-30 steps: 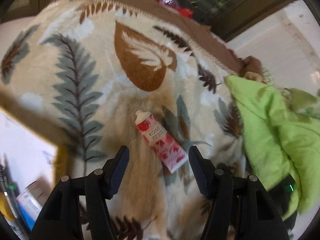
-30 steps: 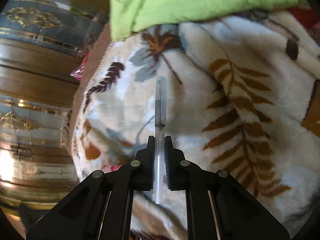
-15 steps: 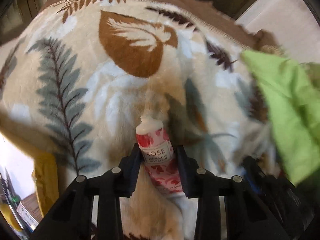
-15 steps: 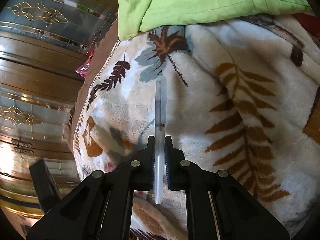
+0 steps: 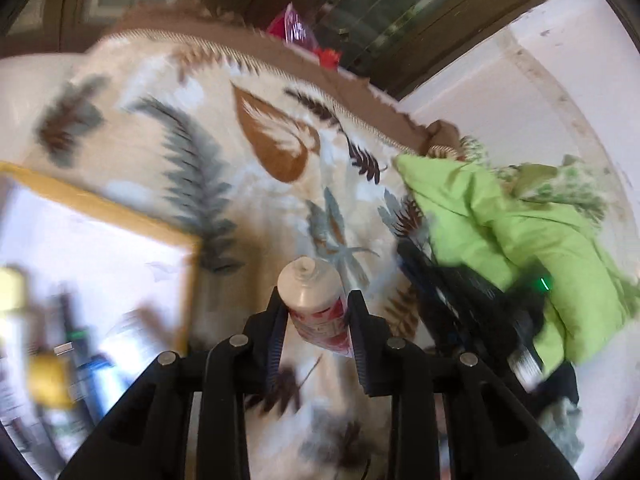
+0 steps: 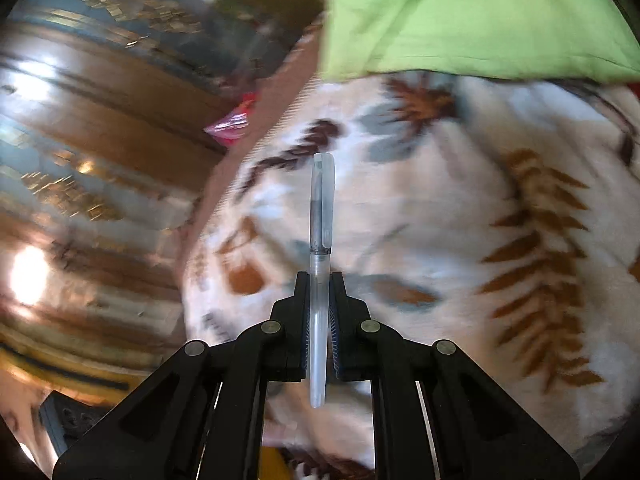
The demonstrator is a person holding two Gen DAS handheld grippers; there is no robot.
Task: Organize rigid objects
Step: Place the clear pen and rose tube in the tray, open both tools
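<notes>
Both claws clamped: left claw (image 5: 316, 312) on cream tube (image 5: 314, 300), right claw (image 6: 319, 292) on pen (image 6: 320, 248).

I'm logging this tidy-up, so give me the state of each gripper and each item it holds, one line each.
Left gripper: shut on the tube.
Pink-and-white rose hand cream tube: clamped, cap pointing away from the camera.
Right gripper: shut on the pen.
Clear plastic capped pen: clamped by its barrel, cap on.

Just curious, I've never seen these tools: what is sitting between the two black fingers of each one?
Left wrist view: a rose hand cream tube clamped in the left gripper. Right wrist view: a clear pen pinched in the right gripper.
</notes>
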